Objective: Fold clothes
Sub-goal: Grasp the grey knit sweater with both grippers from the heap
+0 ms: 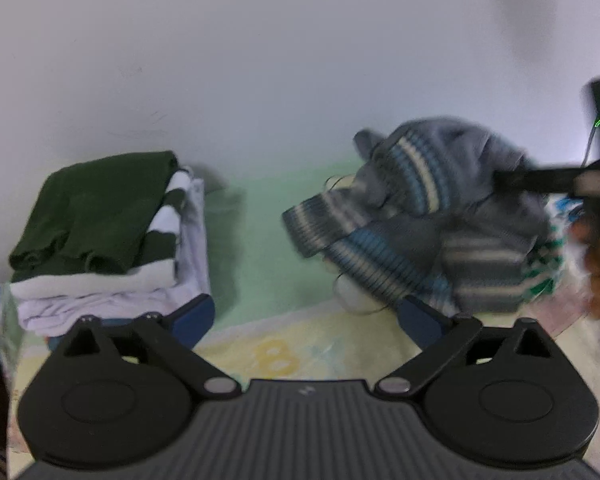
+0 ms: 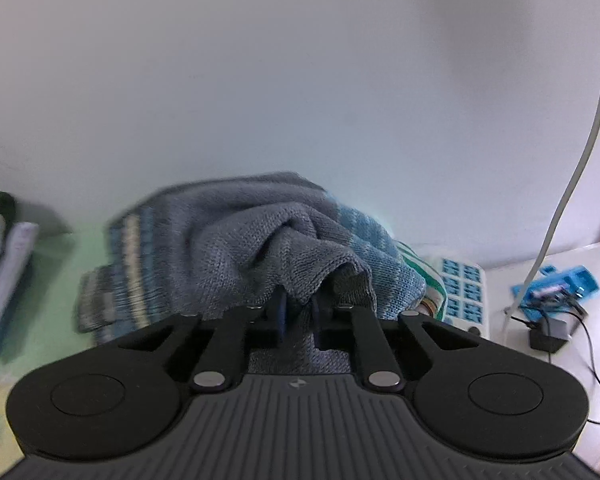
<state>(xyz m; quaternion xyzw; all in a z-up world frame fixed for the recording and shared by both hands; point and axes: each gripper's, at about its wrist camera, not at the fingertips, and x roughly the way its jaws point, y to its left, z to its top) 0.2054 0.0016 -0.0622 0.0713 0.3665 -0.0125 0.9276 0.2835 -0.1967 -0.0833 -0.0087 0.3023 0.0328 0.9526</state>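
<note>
Where legible, yellow "8" (image 1: 275, 357) on mat (image 1: 236, 344)

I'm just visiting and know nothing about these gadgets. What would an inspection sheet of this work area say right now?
Surface: pale green and yellow printed mat, bare in the middle.
Job's things: grey-blue striped knit sweater, crumpled in a heap; folded stack at the left, dark green garment on top.
Clutter: green-and-white striped cloth under the sweater; white tray with blue blocks; blue parts on a white board.
Grippers: left tongs wide open, nothing between them; right tongs pinched on a fold of the sweater.
Cables: grey cord hanging down the wall; thin black wire with a small adapter.
Surroundings: plain pale wall.
</note>
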